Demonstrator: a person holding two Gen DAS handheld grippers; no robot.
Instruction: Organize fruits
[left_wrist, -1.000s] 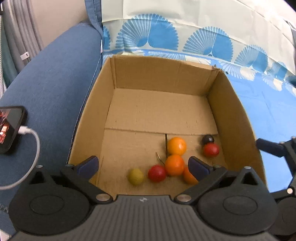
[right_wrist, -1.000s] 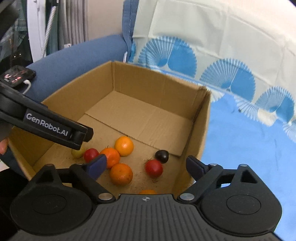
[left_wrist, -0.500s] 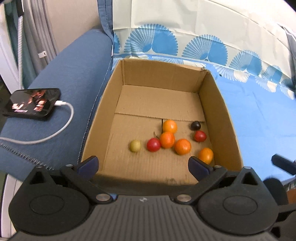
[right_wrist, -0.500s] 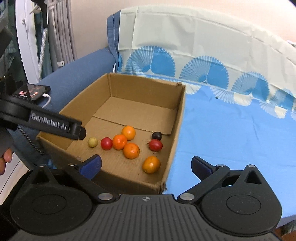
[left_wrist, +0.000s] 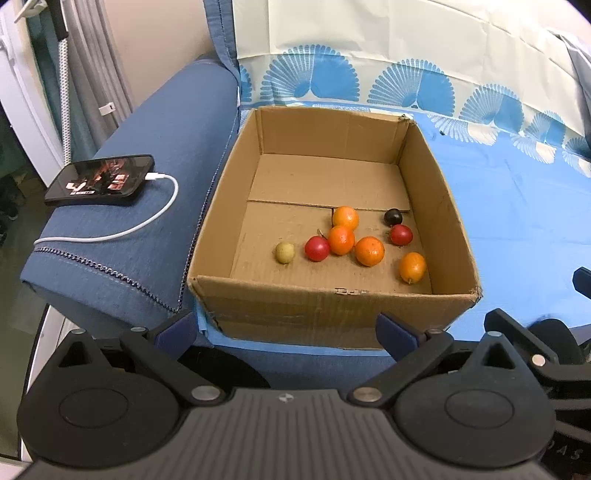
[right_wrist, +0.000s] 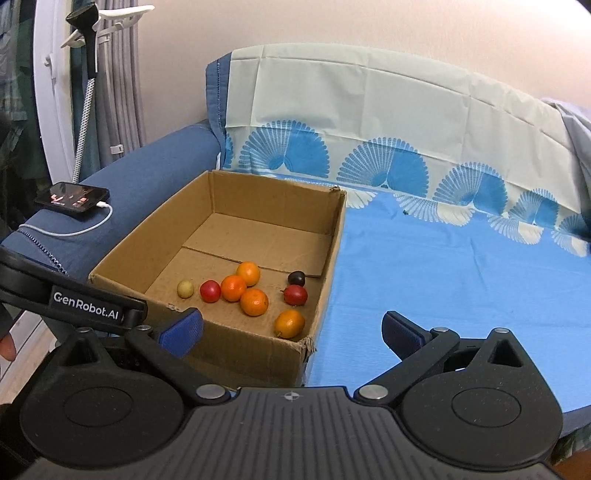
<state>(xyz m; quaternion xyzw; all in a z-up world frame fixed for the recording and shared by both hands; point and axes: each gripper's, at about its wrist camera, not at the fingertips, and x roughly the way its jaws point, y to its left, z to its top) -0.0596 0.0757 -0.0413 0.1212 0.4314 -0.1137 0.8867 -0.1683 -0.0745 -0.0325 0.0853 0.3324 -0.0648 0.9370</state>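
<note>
An open cardboard box (left_wrist: 325, 306) is parked on a sofa seat that's covered with a blue cloth (left_wrist: 517, 206), tucked right against the blue armrest (left_wrist: 140, 206) at its 9 o'clock side. All the fruit is found inside, toward the near half of the box floor.

From the left wrist view, a small yellow-green fruit (left_wrist: 284, 252) is seen furthest out at 9 o'clock of the bunch, with a red fruit (left_wrist: 317, 248) just beside it. Three oranges (left_wrist: 341, 240) are clustered in the middle, touching or nearly so. A fourth orange (left_wrist: 412, 267) is sat apart near the corner at about 4 o'clock. Another red one (left_wrist: 401, 235) is by the right wall, and a dark, almost black fruit (left_wrist: 392, 216) is right behind it at 12 o'clock.

The left tongs (left_wrist: 284, 328) are spread wide with nothing between the blue pads, held just short of the box's near wall. The right tongs (right_wrist: 291, 328) are spread wide too and empty, hovering off the near right corner of the box, partly over the blue cloth.

On the armrest a phone (left_wrist: 99, 180) is laid with its screen lit, and a white cable (left_wrist: 147, 225) is plugged into it. A pale cover with blue fan prints (right_wrist: 369, 122) is draped over the sofa back.
</note>
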